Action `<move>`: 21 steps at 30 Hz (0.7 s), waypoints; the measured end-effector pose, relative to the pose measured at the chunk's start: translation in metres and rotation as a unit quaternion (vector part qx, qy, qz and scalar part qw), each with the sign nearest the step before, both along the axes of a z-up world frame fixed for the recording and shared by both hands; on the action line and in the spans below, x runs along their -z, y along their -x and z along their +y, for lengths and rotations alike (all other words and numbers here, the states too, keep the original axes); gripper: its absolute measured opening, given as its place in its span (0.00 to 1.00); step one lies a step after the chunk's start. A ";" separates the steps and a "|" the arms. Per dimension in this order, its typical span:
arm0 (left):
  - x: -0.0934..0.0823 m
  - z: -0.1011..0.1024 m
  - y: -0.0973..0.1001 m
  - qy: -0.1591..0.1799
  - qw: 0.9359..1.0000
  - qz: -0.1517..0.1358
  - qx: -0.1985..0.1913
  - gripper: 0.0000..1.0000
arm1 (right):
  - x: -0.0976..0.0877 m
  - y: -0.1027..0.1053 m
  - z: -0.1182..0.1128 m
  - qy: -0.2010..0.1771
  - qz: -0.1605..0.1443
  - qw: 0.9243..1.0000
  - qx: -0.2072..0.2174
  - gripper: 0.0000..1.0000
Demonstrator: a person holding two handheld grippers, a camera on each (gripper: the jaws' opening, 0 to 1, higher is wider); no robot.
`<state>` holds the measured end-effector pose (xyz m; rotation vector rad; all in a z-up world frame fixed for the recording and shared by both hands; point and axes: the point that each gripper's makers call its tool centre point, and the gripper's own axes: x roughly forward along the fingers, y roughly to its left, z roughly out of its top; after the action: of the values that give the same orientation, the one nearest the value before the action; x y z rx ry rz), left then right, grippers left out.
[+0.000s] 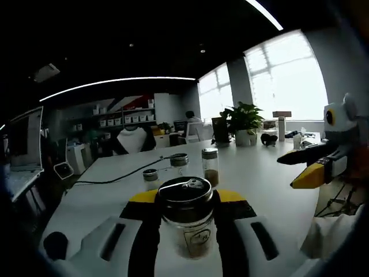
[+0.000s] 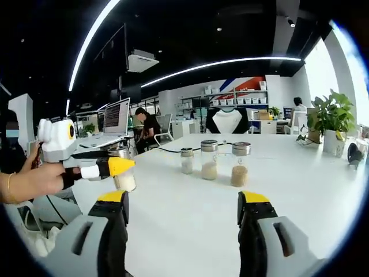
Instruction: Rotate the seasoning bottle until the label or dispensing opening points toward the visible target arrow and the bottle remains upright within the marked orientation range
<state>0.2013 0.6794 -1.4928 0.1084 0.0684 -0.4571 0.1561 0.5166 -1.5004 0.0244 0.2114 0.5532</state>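
Observation:
A clear seasoning bottle (image 1: 195, 234) with a dark lid and brown contents stands upright between the yellow-tipped jaws of my left gripper (image 1: 187, 197), which is shut on it. In the right gripper view the same bottle (image 2: 125, 180) sits at the left in the left gripper (image 2: 124, 165), held by a person's hand (image 2: 31, 182). My right gripper (image 2: 183, 202) hangs open over the white table (image 2: 184, 236) with nothing between its jaws. It enters the left gripper view from the right as the right gripper (image 1: 286, 173), apart from the bottle.
Three more seasoning bottles (image 1: 210, 165) (image 1: 179, 163) (image 1: 151, 178) stand in a row mid-table, seen again as bottles (image 2: 239, 163) (image 2: 209, 158) (image 2: 187, 160). A black cable (image 1: 115, 176) crosses the table. A potted plant (image 1: 245, 121) stands at the far end. A laptop (image 2: 115, 118) sits at the left.

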 end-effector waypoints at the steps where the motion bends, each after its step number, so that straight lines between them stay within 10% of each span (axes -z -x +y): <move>1: 0.002 0.003 -0.002 -0.001 1.000 0.000 -0.003 0.37 | 0.001 -0.001 -0.002 0.000 0.001 1.000 0.002 0.78; 21: 0.041 0.049 -0.028 -0.001 0.999 0.017 -0.033 0.37 | 0.013 0.005 -0.026 -0.003 0.028 0.999 0.021 0.79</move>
<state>0.2294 0.7287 -1.5335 0.1003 0.1053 -0.3937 0.1514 0.4907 -1.5131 0.0494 0.2630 0.5116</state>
